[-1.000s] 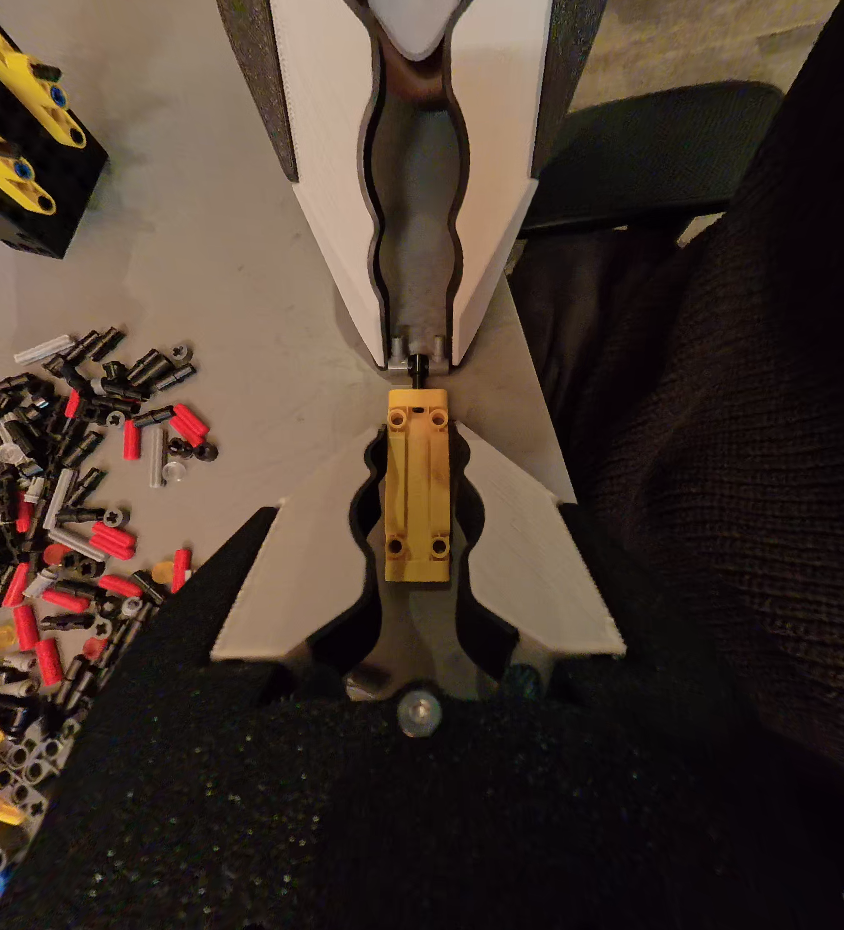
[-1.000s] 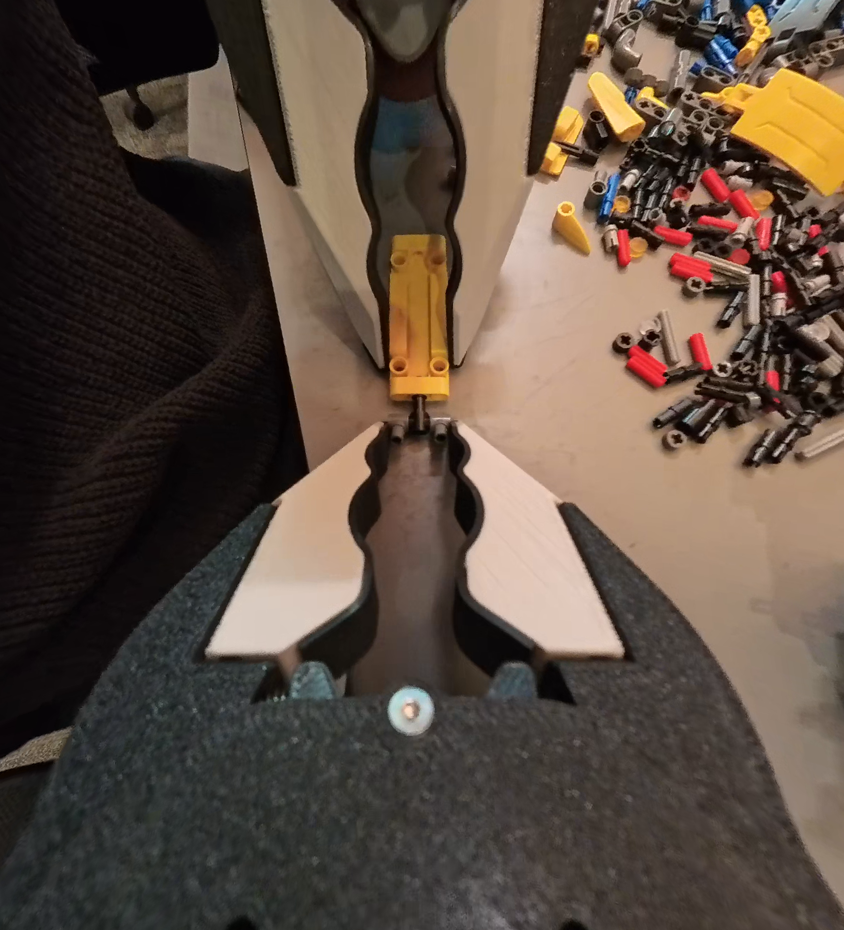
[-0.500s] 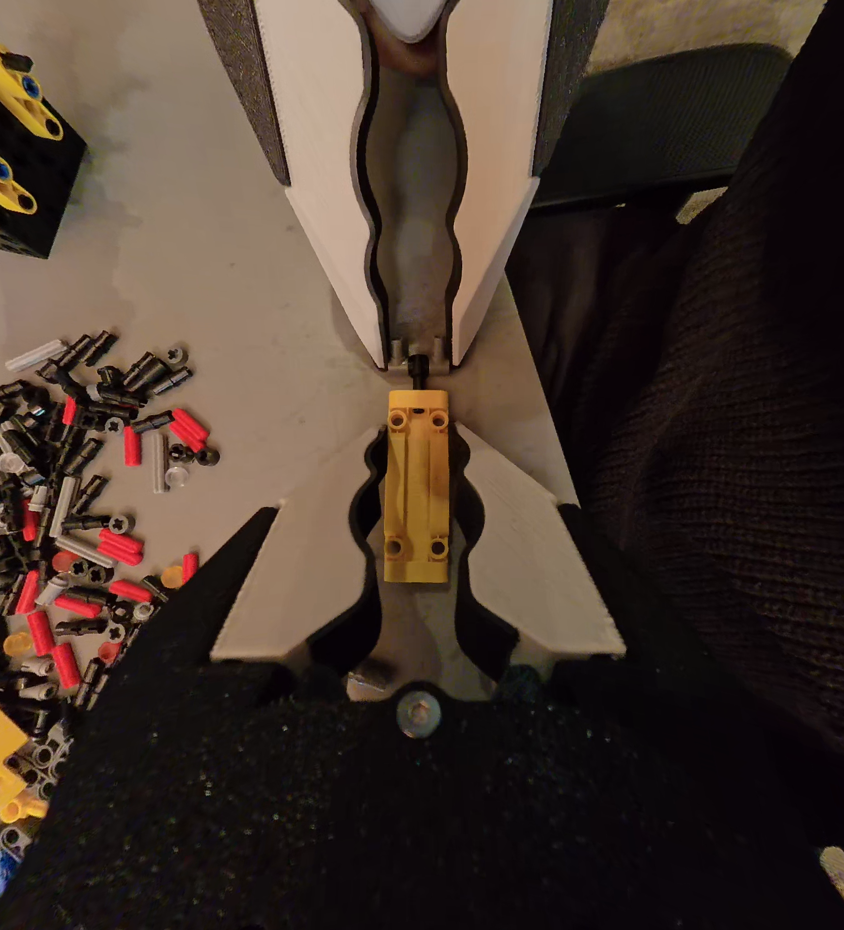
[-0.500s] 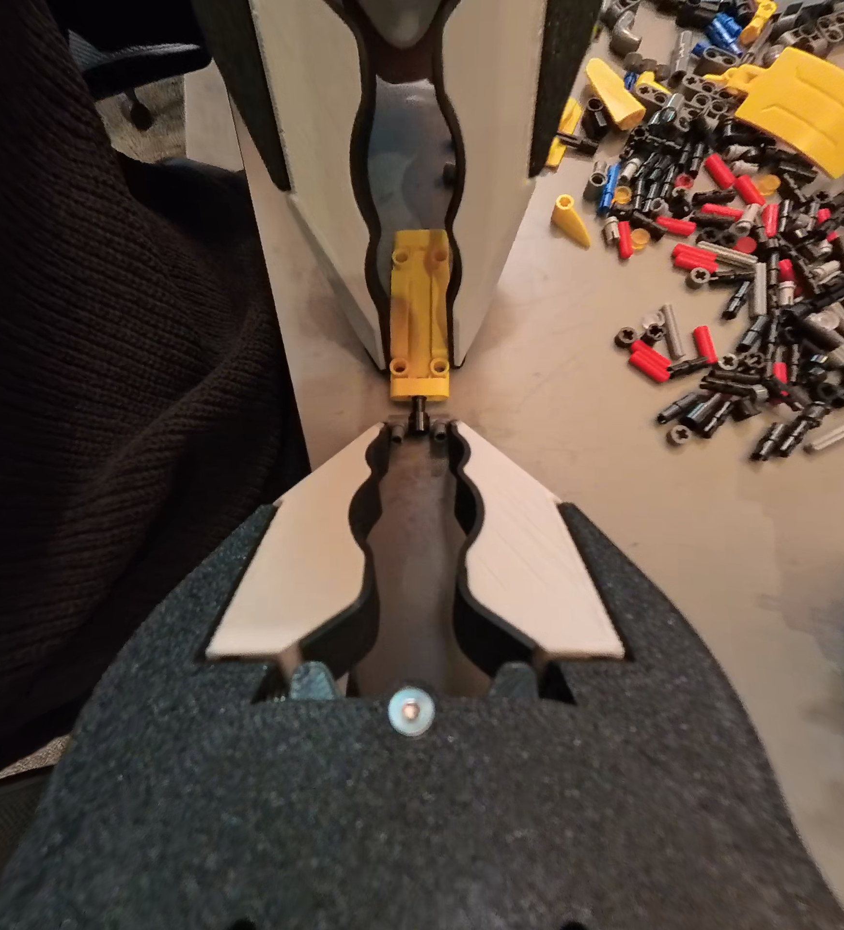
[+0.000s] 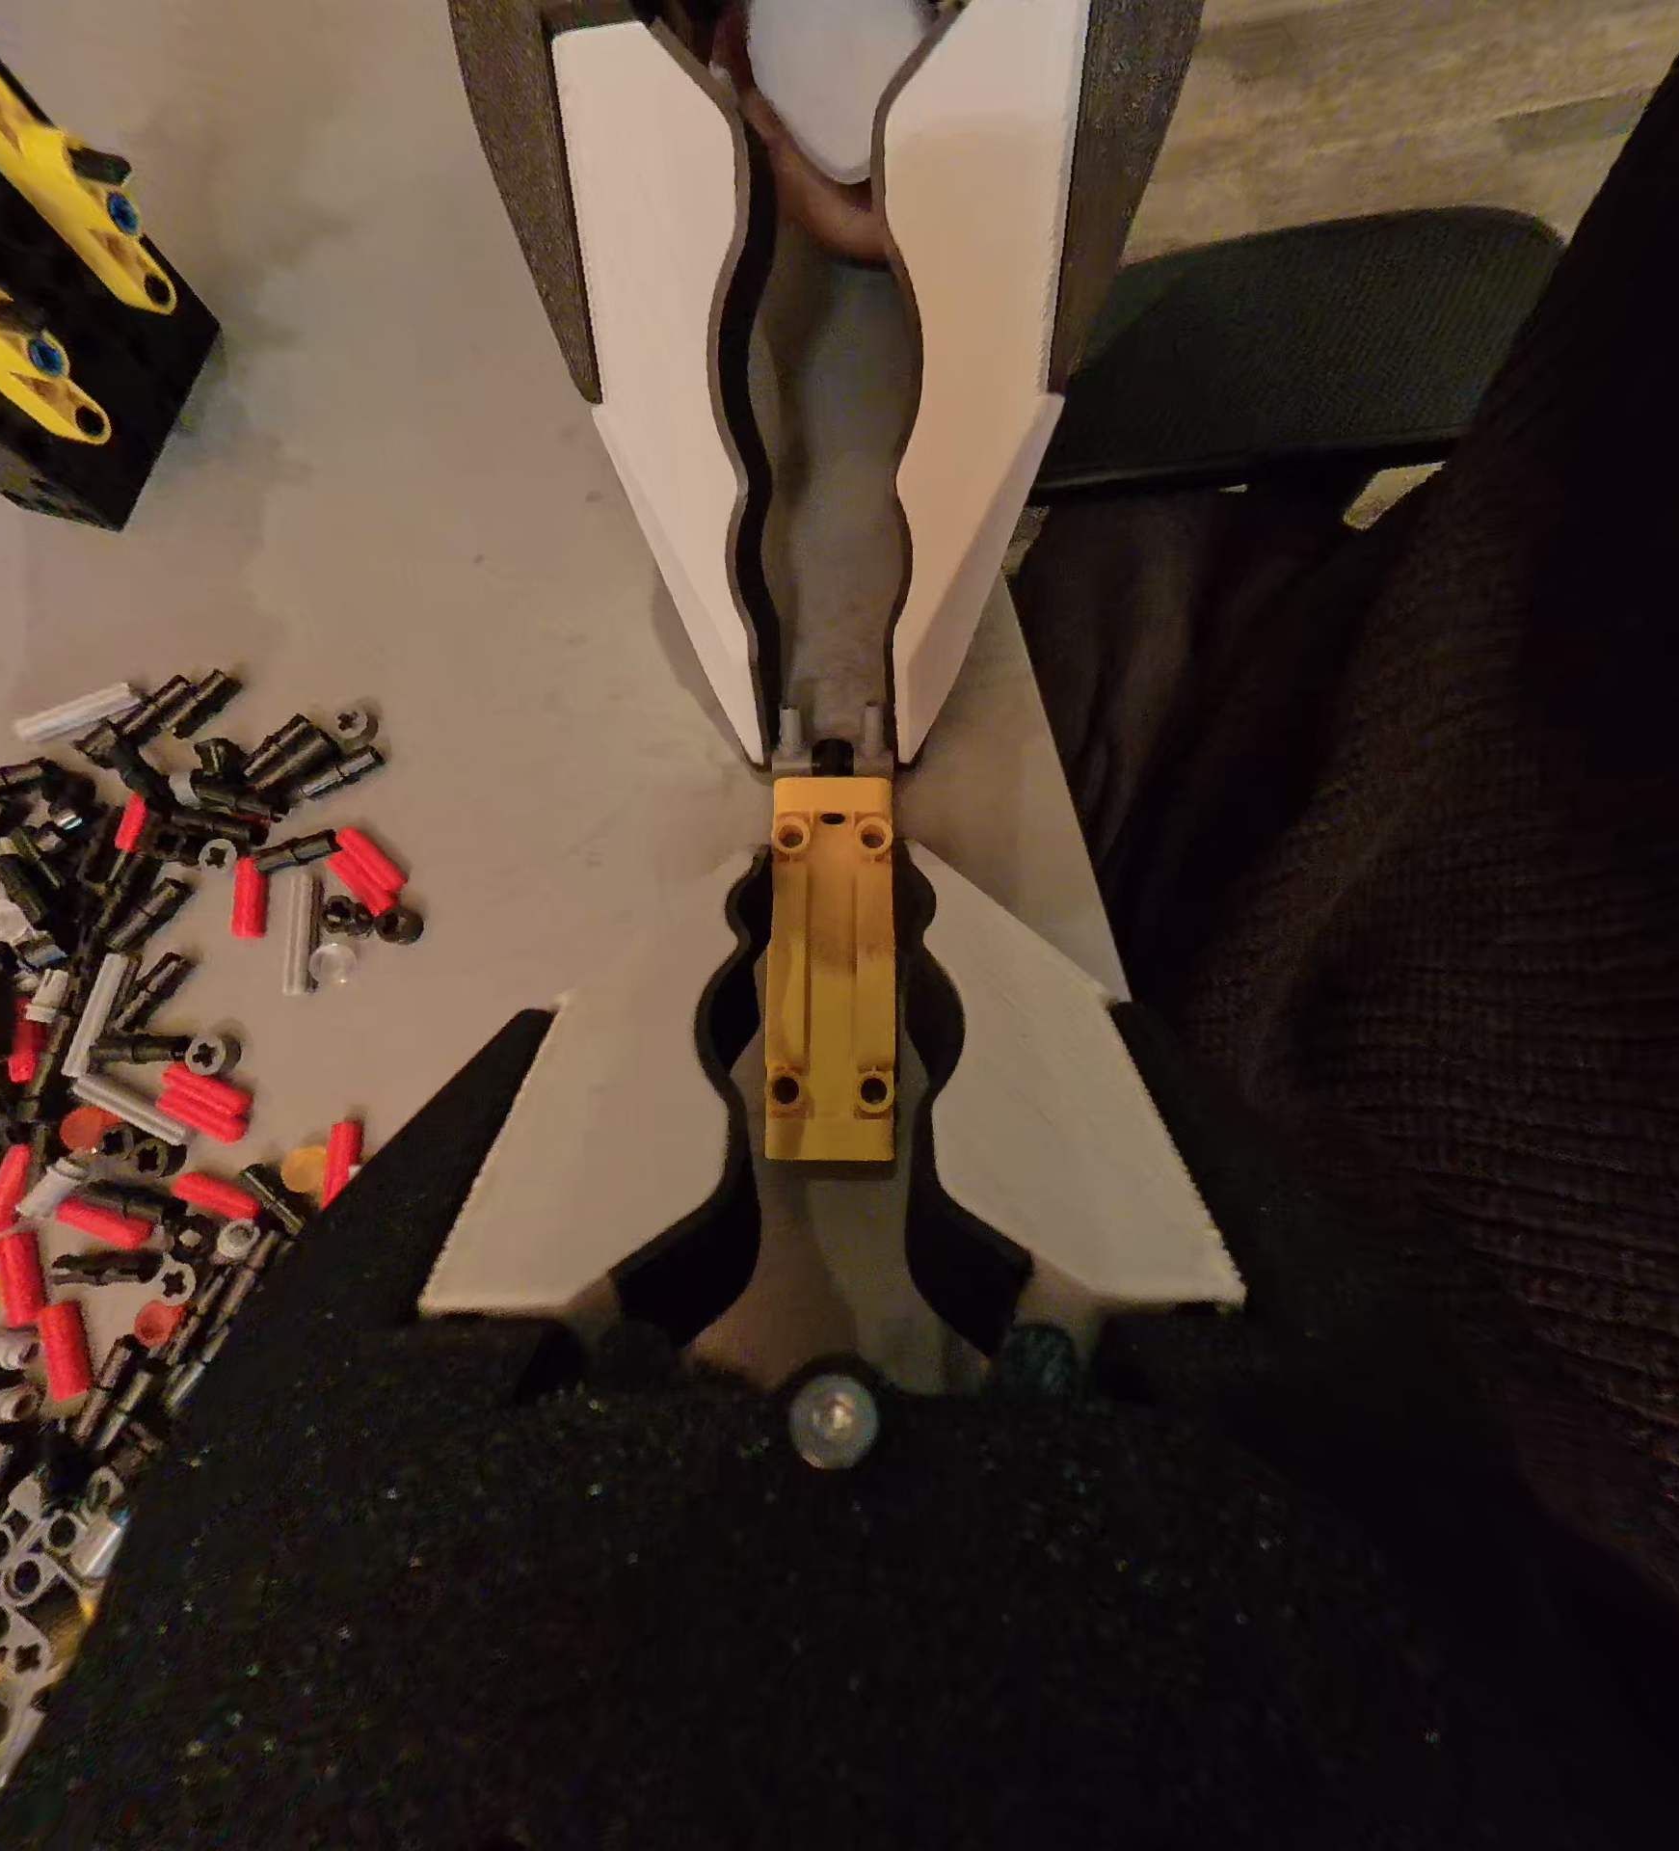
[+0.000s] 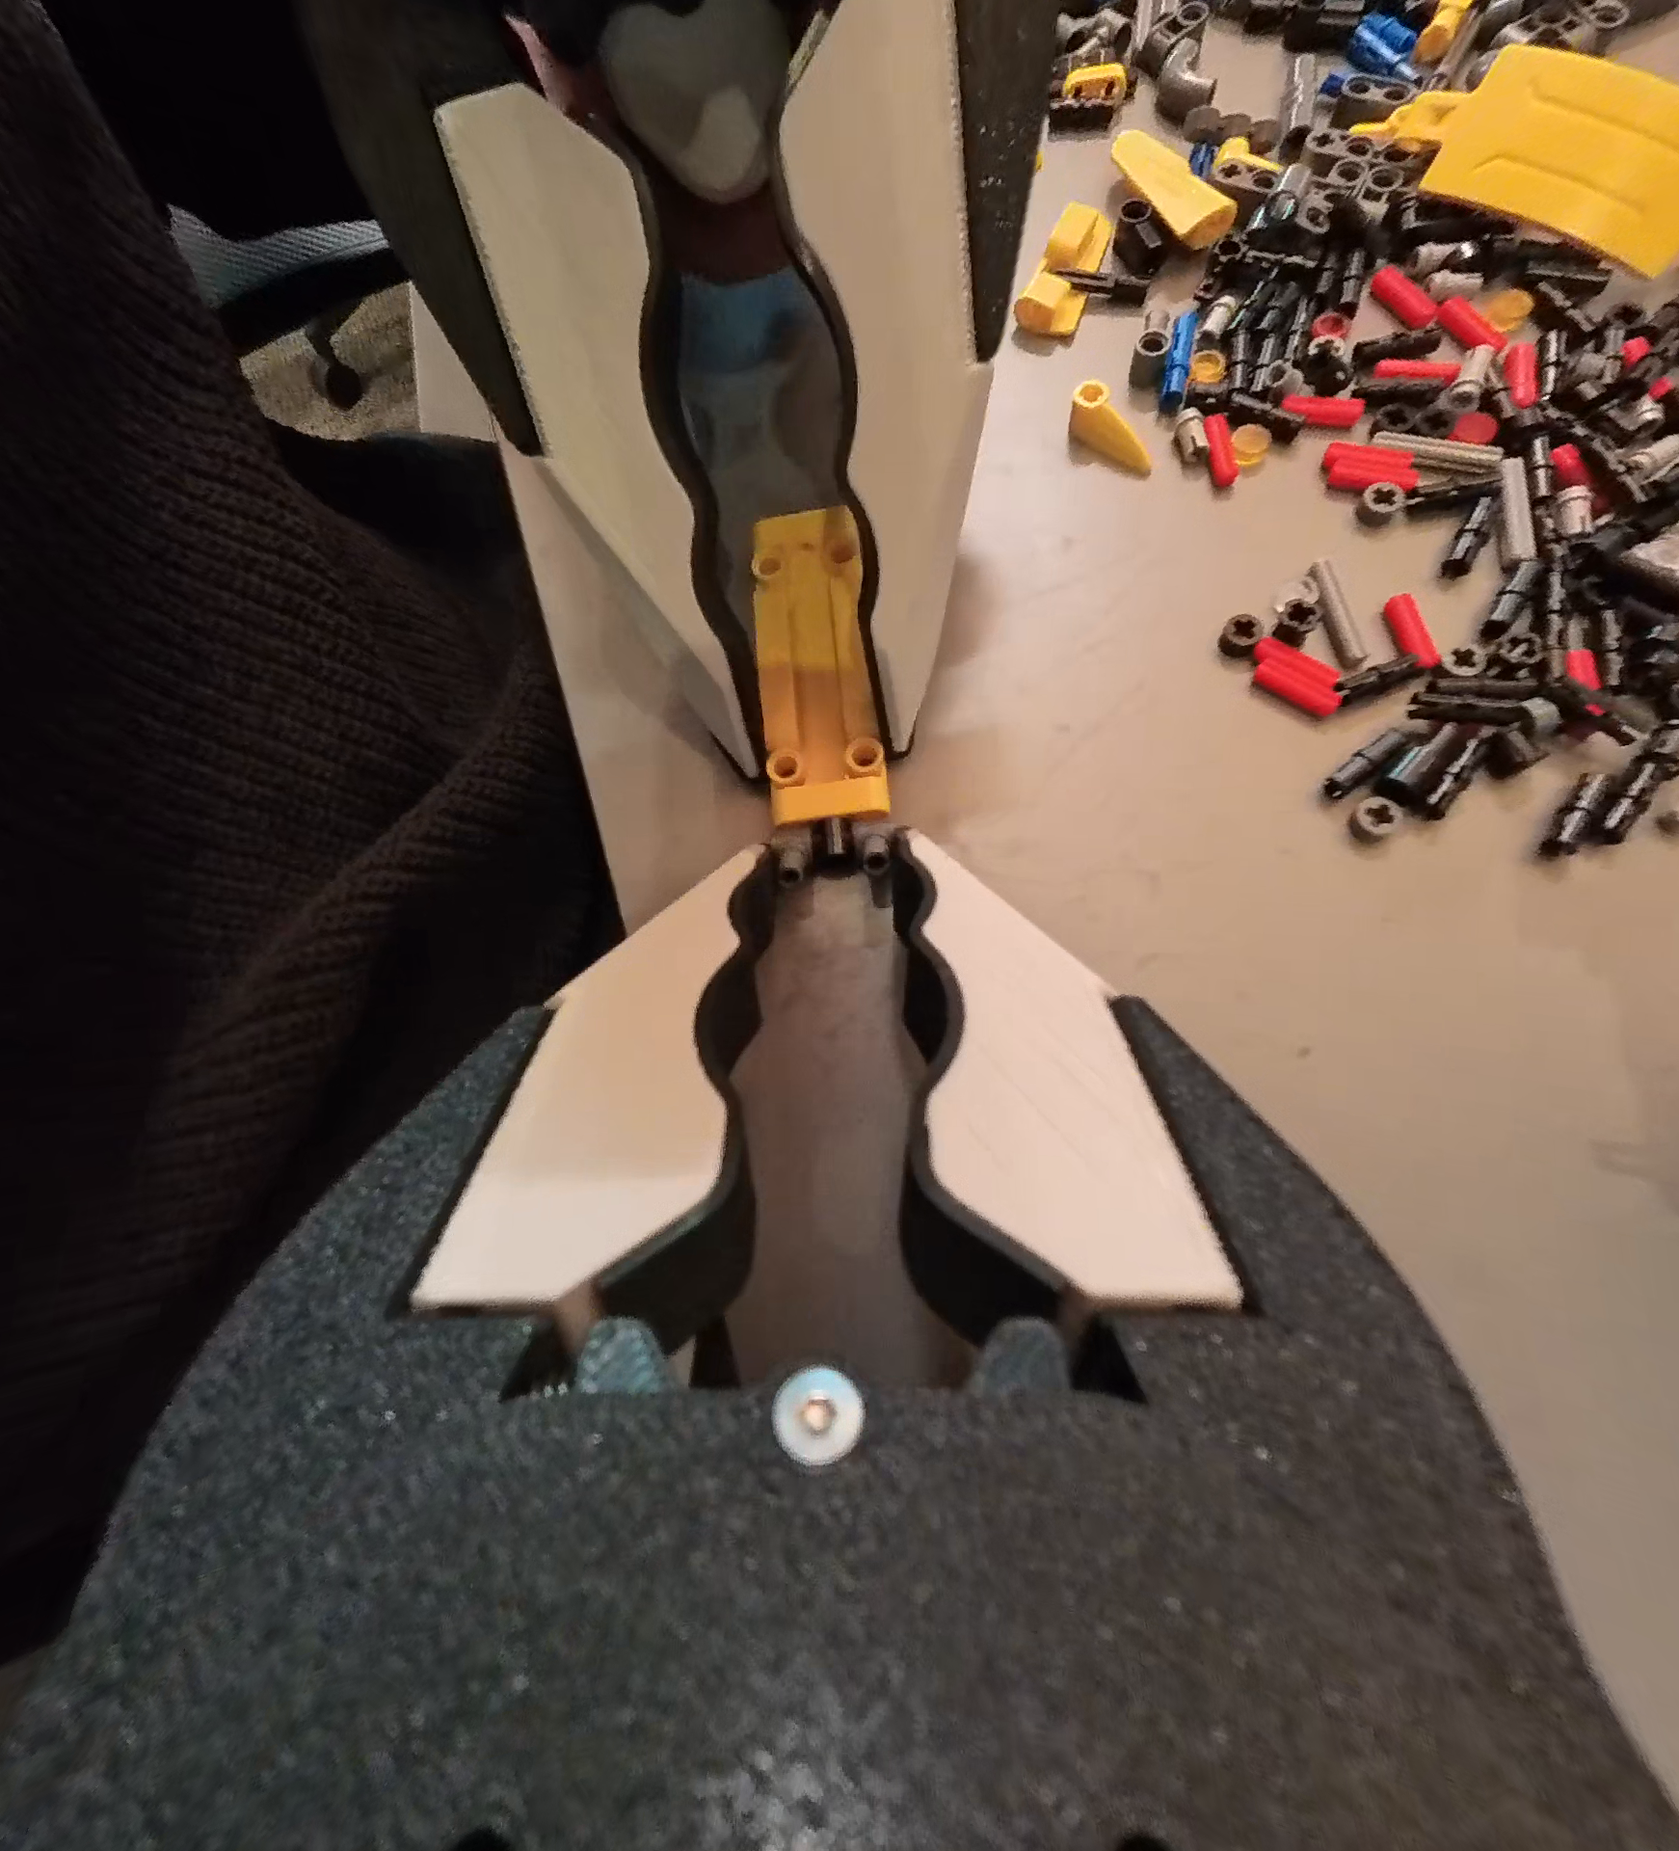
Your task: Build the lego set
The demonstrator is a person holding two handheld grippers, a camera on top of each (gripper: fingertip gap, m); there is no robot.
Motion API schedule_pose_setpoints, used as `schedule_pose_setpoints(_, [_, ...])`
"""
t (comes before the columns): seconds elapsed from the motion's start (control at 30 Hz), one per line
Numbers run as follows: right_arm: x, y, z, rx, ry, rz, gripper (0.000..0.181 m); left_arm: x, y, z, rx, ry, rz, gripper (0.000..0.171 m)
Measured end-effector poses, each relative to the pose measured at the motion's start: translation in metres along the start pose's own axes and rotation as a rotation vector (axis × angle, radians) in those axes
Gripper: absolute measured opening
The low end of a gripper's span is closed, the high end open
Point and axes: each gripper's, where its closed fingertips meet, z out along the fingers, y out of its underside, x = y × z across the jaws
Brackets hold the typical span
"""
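My left gripper [image 5: 830, 851] is shut on a long yellow panel piece [image 5: 830, 982] that sticks out a little past its white fingertips. My right gripper [image 6: 832, 846] faces it tip to tip, shut on a small dark pin connector [image 6: 832, 839]. The connector's middle black pin [image 5: 830, 753] touches the end of the yellow piece. In the right wrist view the yellow piece [image 6: 815, 681] sits in the left gripper's jaws, leaning slightly up and left. Both grippers hover over the grey table's near edge.
A pile of red, black and grey pins [image 5: 114, 1002] lies on the table [image 5: 435, 501], also in the right wrist view [image 6: 1516, 521]. There are also a black block with yellow beams [image 5: 34, 300], a yellow curved panel [image 6: 1597, 170], a person's dark knit garment [image 5: 1416, 1052] and a black chair [image 5: 1316, 351]. My two grippers' fingertips are within a few centimetres of each other.
The two grippers stay tip to tip with the pin at the yellow piece's end. Both have drifted slightly over the table, and the left gripper now leans a little in the right wrist view.
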Motion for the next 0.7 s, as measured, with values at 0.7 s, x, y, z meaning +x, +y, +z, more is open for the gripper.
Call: schedule_pose_setpoints(0.7, [0.008,-0.016,-0.006,0.112,0.051,0.064,0.051,-0.001,-0.001,0.000,0.037,-0.012,-0.057,0.023])
